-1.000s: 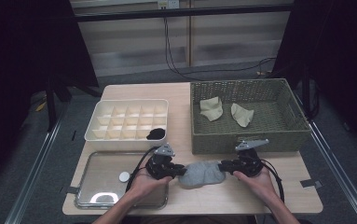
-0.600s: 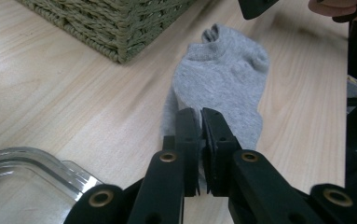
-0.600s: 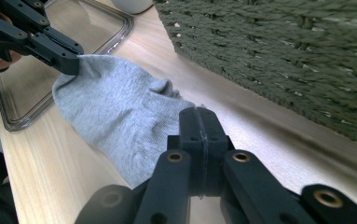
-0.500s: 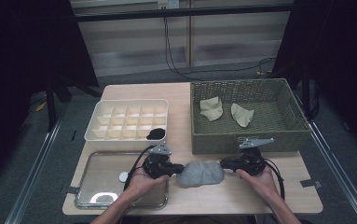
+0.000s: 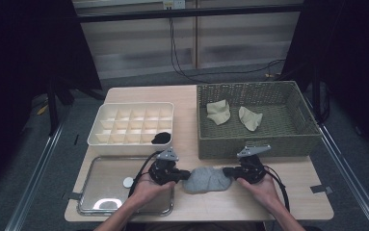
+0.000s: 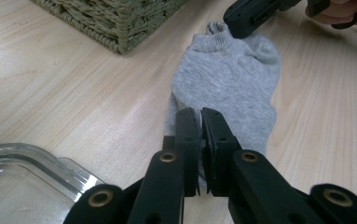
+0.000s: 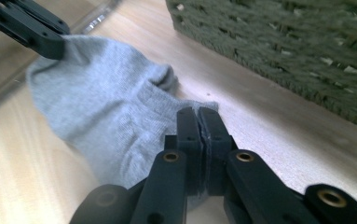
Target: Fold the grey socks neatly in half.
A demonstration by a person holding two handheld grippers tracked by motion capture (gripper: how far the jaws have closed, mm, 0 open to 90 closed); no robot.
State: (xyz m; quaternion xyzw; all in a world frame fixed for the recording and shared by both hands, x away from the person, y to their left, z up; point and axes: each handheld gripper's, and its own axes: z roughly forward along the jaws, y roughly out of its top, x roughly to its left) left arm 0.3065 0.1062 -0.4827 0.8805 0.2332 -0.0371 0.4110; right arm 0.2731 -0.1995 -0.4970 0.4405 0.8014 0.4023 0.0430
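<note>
Your left gripper [image 5: 188, 174] pinches one end of the grey sock [image 5: 206, 179], your right gripper [image 5: 226, 171] pinches the other. The sock lies flat on the tabletop [image 5: 288, 192], just in front of the wicker basket [image 5: 256, 144] and beside the metal tray [image 5: 100, 178].

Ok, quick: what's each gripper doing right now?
Left gripper: closed on one end of the grey sock.
Right gripper: closed on the sock's other end.

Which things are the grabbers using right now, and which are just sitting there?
In use: grey sock, left gripper and right gripper, each pinching one end.

Just sitting: wicker basket with two beige socks, white divided box, metal tray.
</note>
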